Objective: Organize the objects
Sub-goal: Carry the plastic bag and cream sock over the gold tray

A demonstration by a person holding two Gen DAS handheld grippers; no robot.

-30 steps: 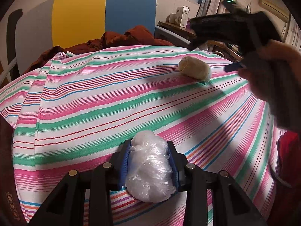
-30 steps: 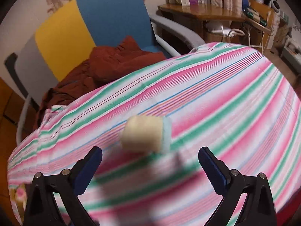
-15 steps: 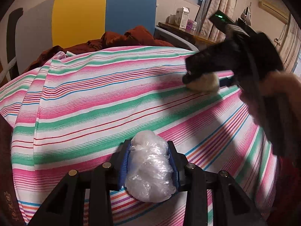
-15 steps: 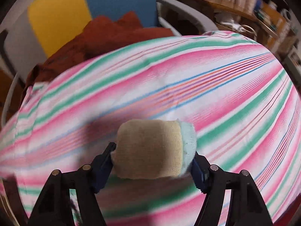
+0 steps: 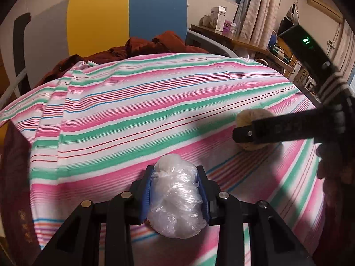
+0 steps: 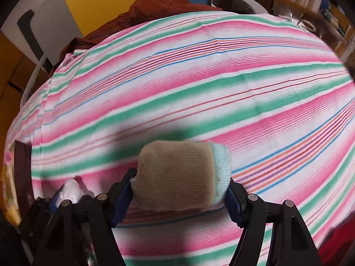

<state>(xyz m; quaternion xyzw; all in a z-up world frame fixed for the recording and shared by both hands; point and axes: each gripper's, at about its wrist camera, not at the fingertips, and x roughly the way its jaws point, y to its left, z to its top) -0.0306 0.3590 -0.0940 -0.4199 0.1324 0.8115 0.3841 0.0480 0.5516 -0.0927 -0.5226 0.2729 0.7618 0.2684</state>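
Observation:
A crumpled clear plastic bag [image 5: 176, 197] sits between the blue pads of my left gripper [image 5: 175, 174], whose jaws are closing tighter on it, just over the striped sheet [image 5: 133, 110]. My right gripper [image 6: 180, 178] is shut on a rolled beige sock with a pale blue cuff [image 6: 175, 173], low over the sheet. In the left wrist view that sock roll [image 5: 245, 116] shows at the right, half hidden behind the right gripper's black finger [image 5: 266, 130]. The bag [image 6: 70, 188] also peeks in at the right wrist view's lower left.
The sheet covers a bed. Behind it stands a yellow and blue chair back [image 5: 124, 13] with a rust-red garment [image 5: 155, 44] heaped in front. A cluttered wooden desk [image 5: 233, 40] is at the back right. A dark red cloth [image 5: 13, 177] hangs at the left edge.
My right gripper came down over the sock roll, shut on it, and carried it nearer and to the right. The left gripper kept still with the bag.

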